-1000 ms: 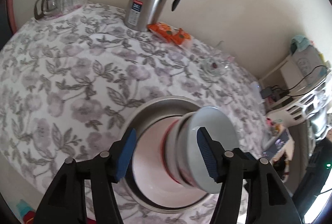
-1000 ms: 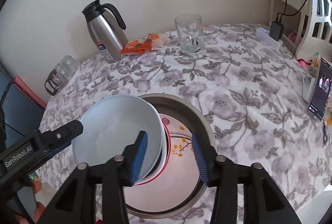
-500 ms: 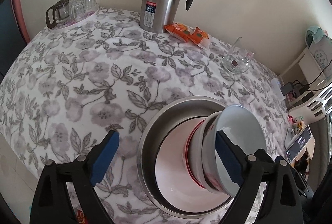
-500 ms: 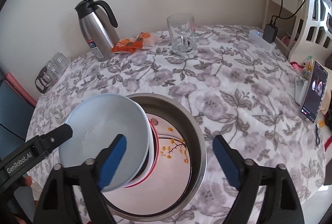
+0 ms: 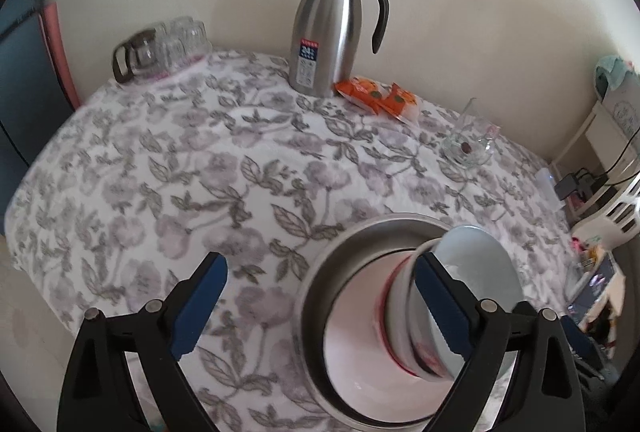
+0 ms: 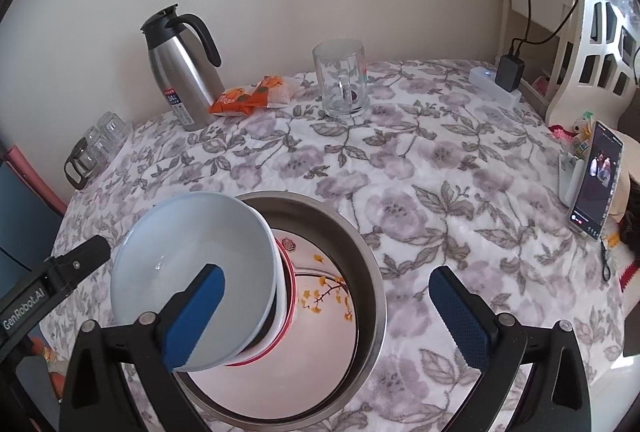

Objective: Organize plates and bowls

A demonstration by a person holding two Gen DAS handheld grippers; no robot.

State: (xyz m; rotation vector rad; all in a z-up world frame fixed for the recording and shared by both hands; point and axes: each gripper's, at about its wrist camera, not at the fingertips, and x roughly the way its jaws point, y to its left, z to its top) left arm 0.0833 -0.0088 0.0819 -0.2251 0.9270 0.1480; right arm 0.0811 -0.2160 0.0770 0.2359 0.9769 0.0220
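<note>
while a pale blue bowl (image 6: 192, 272) sits stacked on a red-rimmed white bowl (image 6: 280, 312) over a flowered plate (image 6: 320, 304) inside the steel basin (image 6: 372, 272) near you, your right gripper (image 6: 326, 316) is opening, pinching nothing. your left gripper (image 5: 320, 308) is spread, empty. far off stand a steel jug (image 6: 180, 72) and glass mug (image 6: 340, 84).

A home: floral tablecloth (image 6: 420, 168), thermos jug (image 6: 182, 72), glass mug (image 6: 342, 80).
</note>
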